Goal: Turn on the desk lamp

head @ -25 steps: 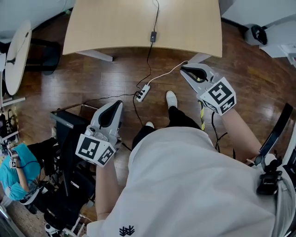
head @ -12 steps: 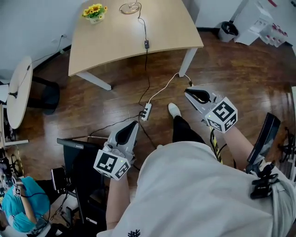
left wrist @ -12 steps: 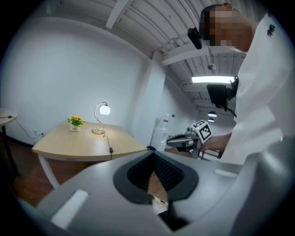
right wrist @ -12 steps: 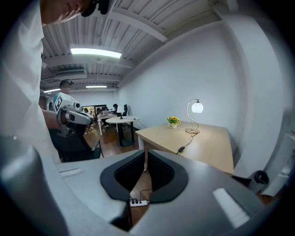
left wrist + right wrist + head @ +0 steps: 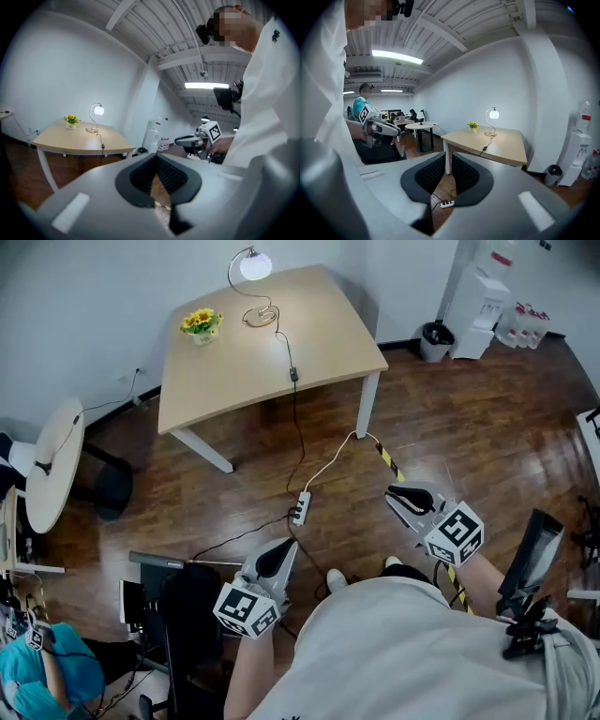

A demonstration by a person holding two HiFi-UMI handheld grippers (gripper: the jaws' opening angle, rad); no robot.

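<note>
The desk lamp (image 5: 253,266) glows at the far corner of the wooden desk (image 5: 319,324), its curled stem beside a pot of yellow flowers (image 5: 202,322). Its cord runs over the desk through an inline switch (image 5: 293,376) and down to a power strip (image 5: 300,508) on the floor. Both grippers hang over the floor, well short of the desk. My left gripper (image 5: 284,547) is shut and holds nothing, as is my right gripper (image 5: 394,491). The lit lamp (image 5: 97,110) shows far off in the left gripper view, and the lamp (image 5: 493,114) shows likewise in the right gripper view.
A round white table (image 5: 52,465) stands at the left, a black chair (image 5: 183,615) by my left side. A water dispenser (image 5: 478,296) and a bin (image 5: 433,338) stand at the back right. Striped tape (image 5: 386,457) lies on the floor. A person in teal (image 5: 37,662) sits at bottom left.
The desk has drawn away up the frame, so the lamp, flowers and room now show. Both grippers sit lower in the view and farther from the desk, still shut.
</note>
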